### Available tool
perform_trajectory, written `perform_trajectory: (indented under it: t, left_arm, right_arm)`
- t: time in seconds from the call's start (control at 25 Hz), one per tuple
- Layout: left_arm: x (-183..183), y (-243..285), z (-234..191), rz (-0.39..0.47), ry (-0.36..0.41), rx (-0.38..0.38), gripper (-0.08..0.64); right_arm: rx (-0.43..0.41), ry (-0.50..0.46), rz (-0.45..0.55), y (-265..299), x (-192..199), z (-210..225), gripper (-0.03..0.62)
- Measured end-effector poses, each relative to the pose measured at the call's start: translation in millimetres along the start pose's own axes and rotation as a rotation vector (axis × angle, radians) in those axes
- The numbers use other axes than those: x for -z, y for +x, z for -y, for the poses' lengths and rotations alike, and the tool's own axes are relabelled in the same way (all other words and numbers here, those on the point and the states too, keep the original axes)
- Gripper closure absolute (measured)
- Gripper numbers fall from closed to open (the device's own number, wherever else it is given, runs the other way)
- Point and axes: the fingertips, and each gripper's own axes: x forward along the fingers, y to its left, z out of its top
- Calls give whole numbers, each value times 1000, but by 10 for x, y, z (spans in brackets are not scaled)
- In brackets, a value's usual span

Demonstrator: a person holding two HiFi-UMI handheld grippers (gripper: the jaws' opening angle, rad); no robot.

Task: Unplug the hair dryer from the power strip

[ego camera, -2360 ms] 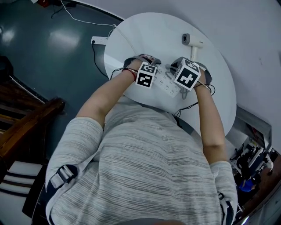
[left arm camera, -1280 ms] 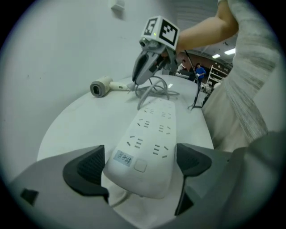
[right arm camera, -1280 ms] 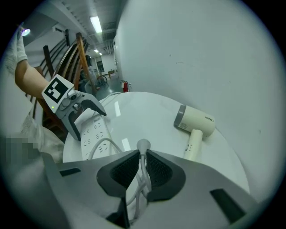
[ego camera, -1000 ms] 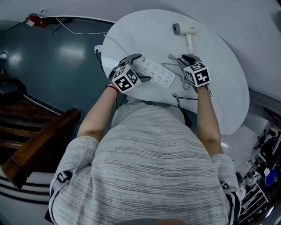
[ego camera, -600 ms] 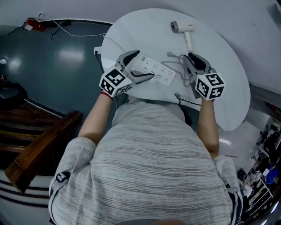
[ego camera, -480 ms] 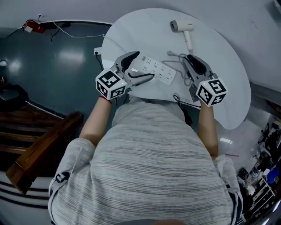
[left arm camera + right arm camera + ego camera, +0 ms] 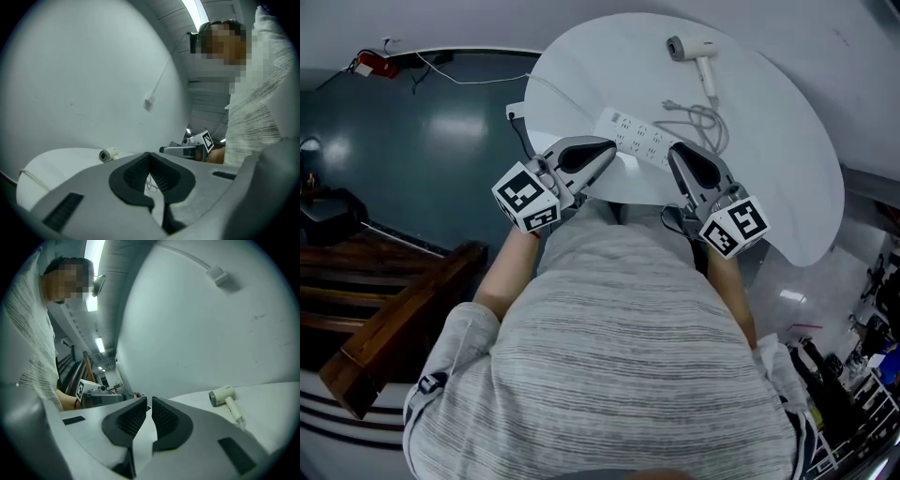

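Hair dryer (image 7: 692, 52): white plastic, with a round barrel and a straight handle; it lies on the far part of the white round table (image 7: 787, 159), well apart from both tools.
Left gripper (image 7: 607, 147): grey, two jaws pressed fully together with nothing between them; it hangs over the near table edge.
Right gripper (image 7: 677, 152): grey, only a narrow slit is left; its jaws have just been closing and nothing is between them.
Power strip (image 7: 642, 141): long and white, just beyond both tips; its long axis slants across, from far left to near right. Nothing seems to sit in its sockets, so I judge the unplugging done.
Cord (image 7: 703, 117): thin and grey, in loose loops between strip and dryer.
Key relation: the dryer lies ahead, past the strip, on the right gripper's side; its handle points back toward that gripper, so the right hand is nearer.
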Motion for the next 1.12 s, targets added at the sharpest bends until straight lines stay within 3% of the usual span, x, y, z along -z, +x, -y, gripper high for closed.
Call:
perform_trajectory:
  t: [0.48,1.12]
  left_arm:
    - [276,-170,286,-54,-10,81,554]
    - [318,-367,394,-40,12,75,554]
  right_arm:
    - [-51,47,18,19,294,-499,566]
    - [-69,-35,-38,44,431,-776,568]
